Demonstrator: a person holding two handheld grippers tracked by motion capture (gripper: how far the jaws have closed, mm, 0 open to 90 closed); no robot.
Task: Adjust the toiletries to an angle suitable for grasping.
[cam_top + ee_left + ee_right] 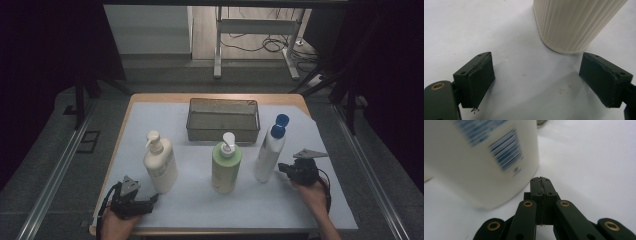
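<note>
Bottles are lined up in front of the wire basket (pixel 223 120): cream pump bottle (pixel 160 165) off to its near left, green pump bottle (pixel 226 167) right in front, and the white bottle with the blue cap (pixel 270 150) to its near right, leaning a bit. Right gripper (pixel 541 180) sits just beside that white bottle's base, jaws pressed fully together on nothing. Left gripper (pixel 536 80) is spread wide and empty, cream bottle's ribbed base just past its tips.

High view: we looked forward and down over the whole table (pixel 150 107). Gripper views: we sat close, low, facing bottles it also showed.
</note>
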